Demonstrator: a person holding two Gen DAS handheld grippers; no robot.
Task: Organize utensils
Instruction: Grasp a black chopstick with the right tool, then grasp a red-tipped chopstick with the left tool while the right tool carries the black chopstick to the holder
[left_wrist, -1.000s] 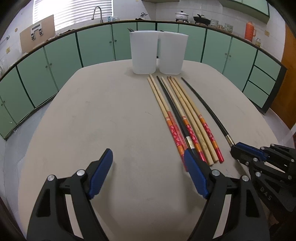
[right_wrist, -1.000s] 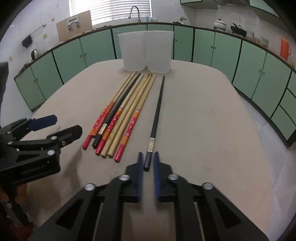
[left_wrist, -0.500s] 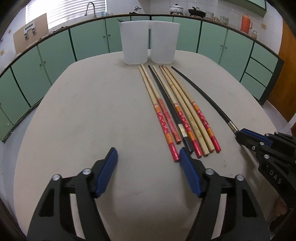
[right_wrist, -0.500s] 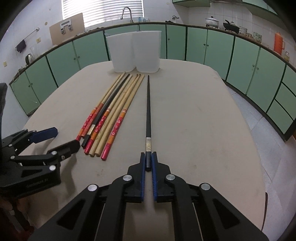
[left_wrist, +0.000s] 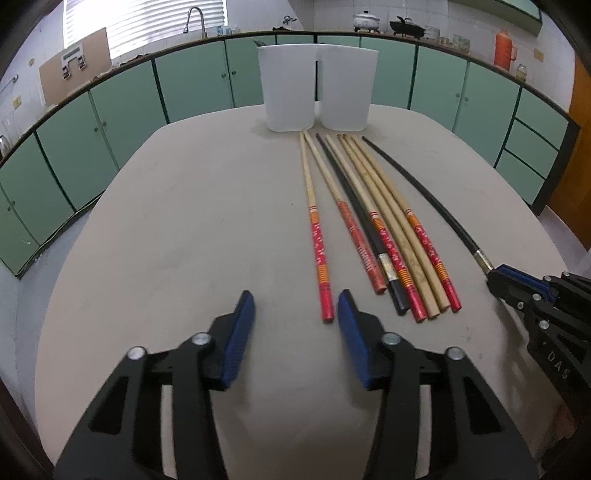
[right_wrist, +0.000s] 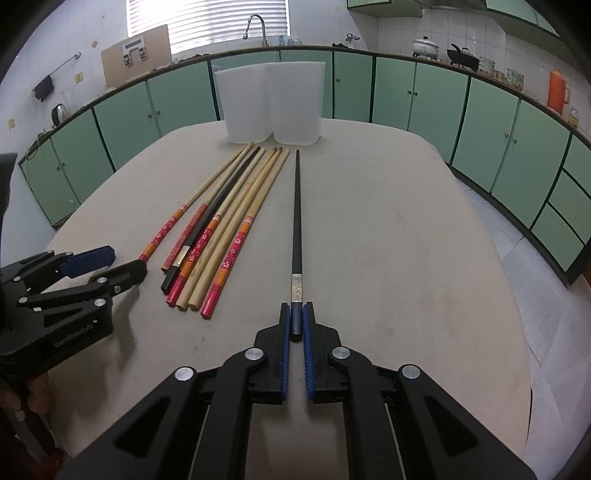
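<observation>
Lettering "DAS" on right gripper body | chopsticks: six in group, one of them black; separate black chopstick with silver band, on table, butt clenched by right gripper | two white cups behind | left gripper spread wide, holding nothing

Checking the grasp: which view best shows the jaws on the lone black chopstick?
Right wrist view. The right gripper is centred, jaws shut on the black chopstick, whose whole length shows. The left wrist view catches it at the right edge, jaw contact hidden.
</observation>
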